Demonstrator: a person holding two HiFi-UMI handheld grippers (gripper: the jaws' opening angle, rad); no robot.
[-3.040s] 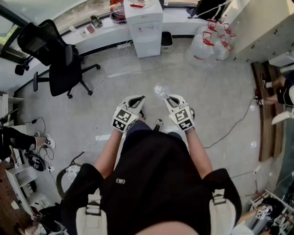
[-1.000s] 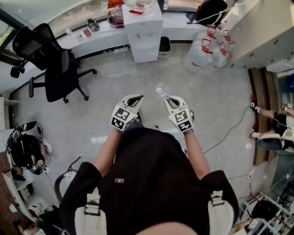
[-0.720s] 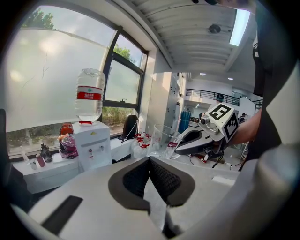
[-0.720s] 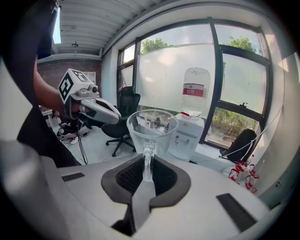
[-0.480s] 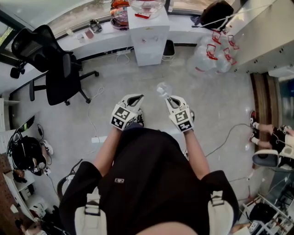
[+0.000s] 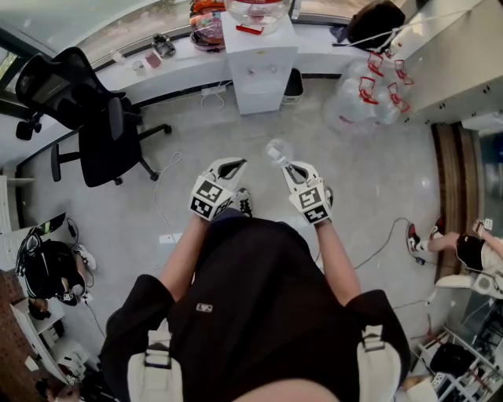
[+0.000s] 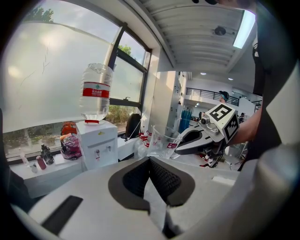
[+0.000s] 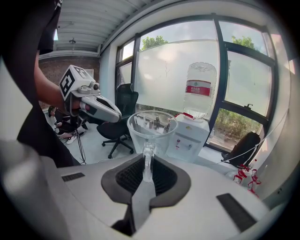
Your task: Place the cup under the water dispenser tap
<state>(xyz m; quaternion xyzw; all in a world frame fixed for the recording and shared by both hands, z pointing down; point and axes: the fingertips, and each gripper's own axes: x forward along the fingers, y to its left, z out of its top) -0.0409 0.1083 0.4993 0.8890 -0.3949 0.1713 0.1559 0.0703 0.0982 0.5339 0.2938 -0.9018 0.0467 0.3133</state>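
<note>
My right gripper is shut on the handle of a clear plastic cup, held upright in the air in front of me. In the right gripper view the cup stands just past the jaws, its handle pinched between the pads. The white water dispenser with an upturned bottle stands across the floor against the window counter, well beyond the cup. It also shows ahead as the dispenser and the dispenser. My left gripper is shut and holds nothing, level with the right gripper.
A black office chair stands on the floor to the left of the dispenser. Several empty water bottles lie to its right. Cables run over the grey floor. A small bin sits beside the dispenser.
The dispenser has drifted lower and slightly right in the head view, so it is nearer. Both grippers keep the same pose, with the cup still held.
</note>
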